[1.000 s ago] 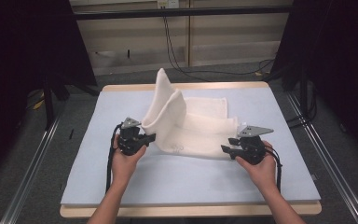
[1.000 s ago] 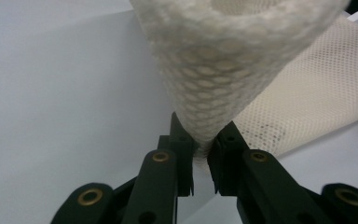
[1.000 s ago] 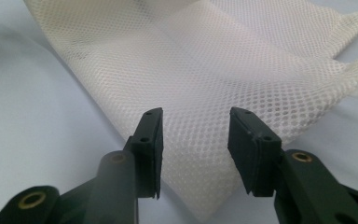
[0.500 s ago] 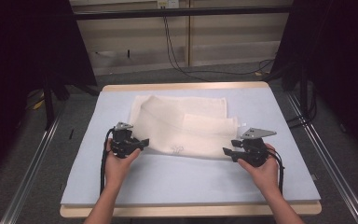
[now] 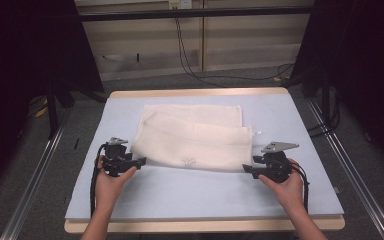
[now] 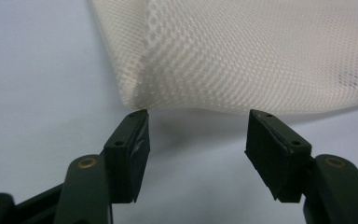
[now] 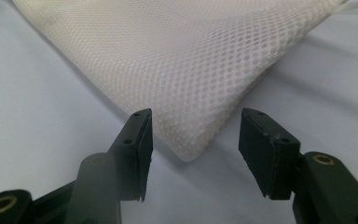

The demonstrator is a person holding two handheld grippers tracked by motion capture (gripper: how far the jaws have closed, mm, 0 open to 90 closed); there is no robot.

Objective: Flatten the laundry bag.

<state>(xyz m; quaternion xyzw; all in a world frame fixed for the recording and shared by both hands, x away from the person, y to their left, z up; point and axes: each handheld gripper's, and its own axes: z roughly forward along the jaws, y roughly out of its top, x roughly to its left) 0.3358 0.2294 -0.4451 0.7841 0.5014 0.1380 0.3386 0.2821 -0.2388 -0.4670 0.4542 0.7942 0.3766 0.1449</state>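
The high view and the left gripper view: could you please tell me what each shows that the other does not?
High view alone: the whole folded mesh cloth on the blue table pad, both hands, the left gripper and right gripper at the cloth's near corners, and floor cables beyond the table.

Left gripper view alone: the cloth's open weave close up, and its corner lying just ahead of the gap between the open jaws.

Both: the cloth, the pad, and the left gripper.

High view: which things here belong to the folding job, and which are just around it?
In the job:
- white mesh cloth, folded flat
- left gripper, jaws open at its near left corner
- right gripper, jaws open at its near right corner
- blue table mat

Just around:
- cables on the floor
- metal rails
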